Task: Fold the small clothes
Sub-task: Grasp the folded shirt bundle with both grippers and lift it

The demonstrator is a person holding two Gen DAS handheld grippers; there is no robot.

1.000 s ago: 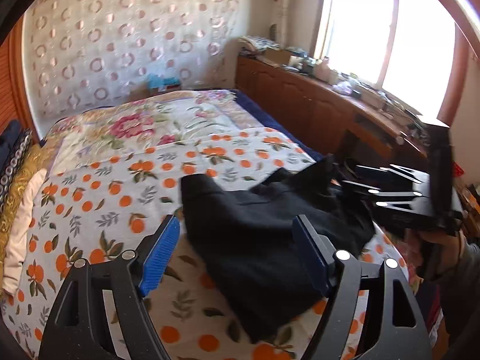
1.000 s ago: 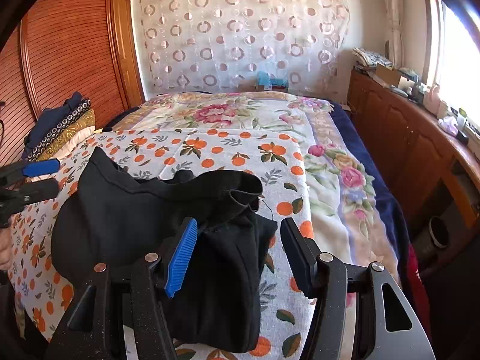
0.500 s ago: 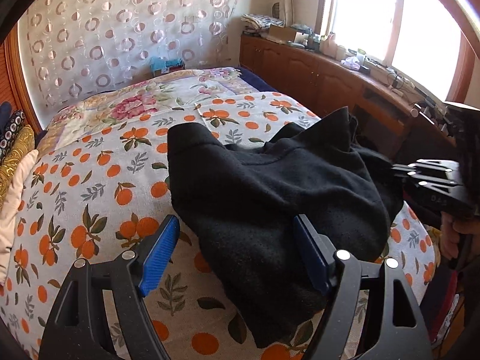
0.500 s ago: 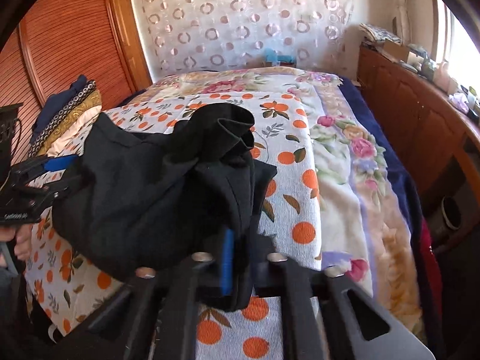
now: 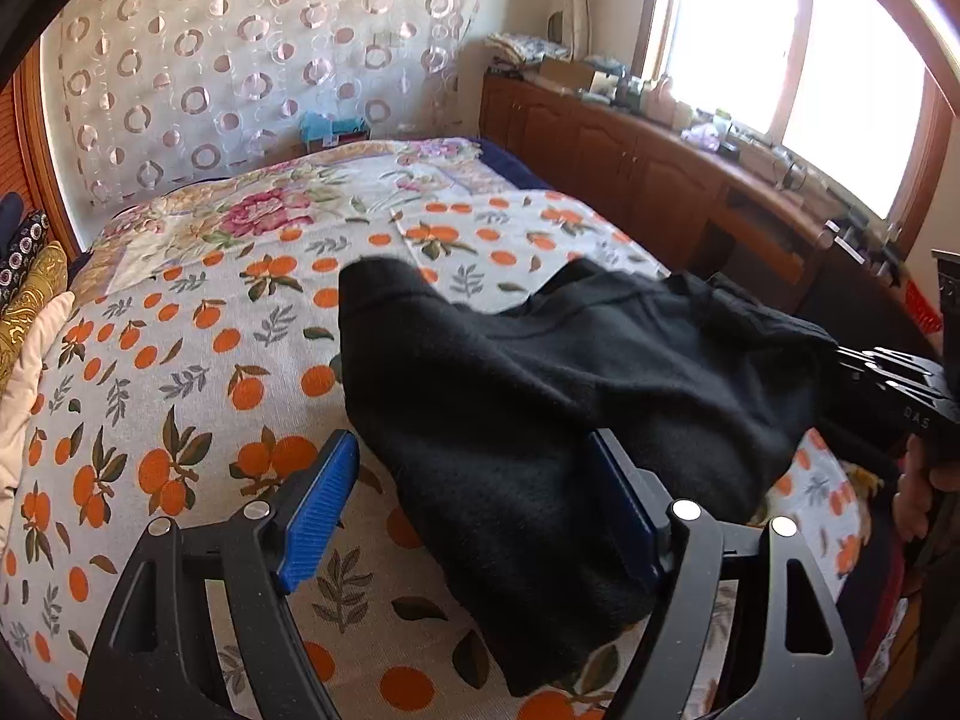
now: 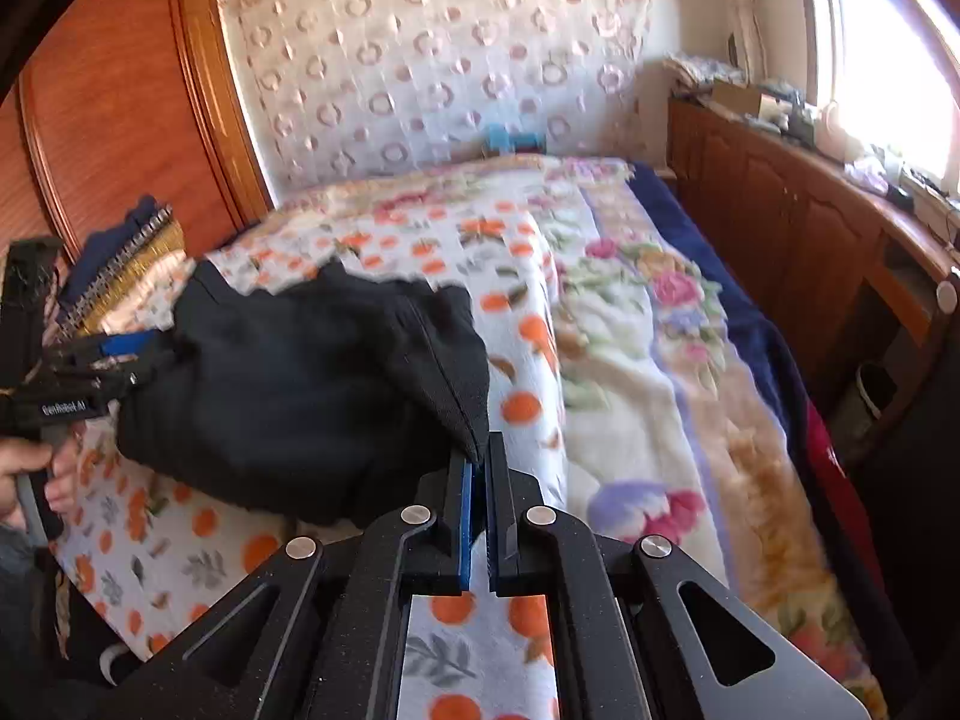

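Note:
A black garment [image 5: 540, 384] lies bunched on the orange-print bedspread [image 5: 180, 360]. My left gripper [image 5: 474, 504] is open, its blue pads either side of the garment's near edge, not closed on it. My right gripper [image 6: 478, 462] is shut on a corner of the black garment [image 6: 300, 384] and lifts that side off the bed. In the left wrist view the right gripper [image 5: 888, 378] shows at the far right, holding the cloth. In the right wrist view the left gripper [image 6: 90, 372] shows at the far left, beside the garment.
A stack of folded fabrics [image 6: 120, 258] sits at the left bed edge by the wooden wardrobe [image 6: 120, 108]. A wooden cabinet [image 5: 660, 174] with clutter runs along the window side. A floral blanket [image 6: 630, 330] covers the far and right part of the bed.
My right gripper closed on the garment's corner and lifted it, pulling the cloth up and rightward. The left gripper moved closer to the garment and stays open.

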